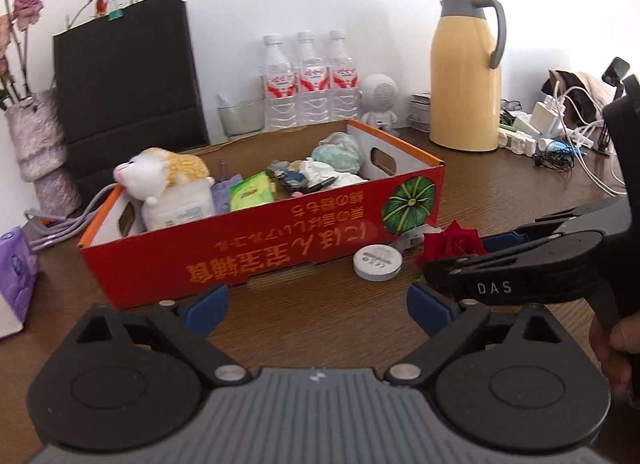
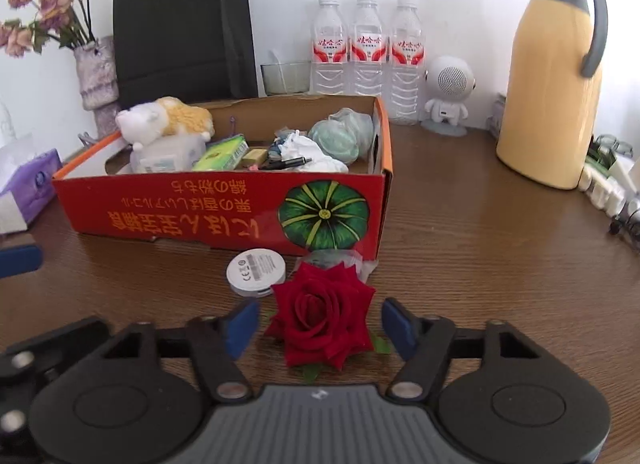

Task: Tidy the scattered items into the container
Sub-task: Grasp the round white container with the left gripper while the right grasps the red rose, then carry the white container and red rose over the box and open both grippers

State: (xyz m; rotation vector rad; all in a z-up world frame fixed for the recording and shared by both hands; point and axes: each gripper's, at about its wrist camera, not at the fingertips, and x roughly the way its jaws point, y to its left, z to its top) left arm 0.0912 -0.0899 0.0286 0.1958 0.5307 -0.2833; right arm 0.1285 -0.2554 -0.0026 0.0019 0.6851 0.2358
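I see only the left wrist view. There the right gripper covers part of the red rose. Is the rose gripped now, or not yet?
Observer: Not yet. In the right wrist view the rose lies on the table between the blue pads of the right gripper, with a gap on each side.
Operator: Is anything behind the rose, toward the box?
Observer: Yes. A clear plastic packet lies between the rose and the red box, just below the pumpkin picture on the box.
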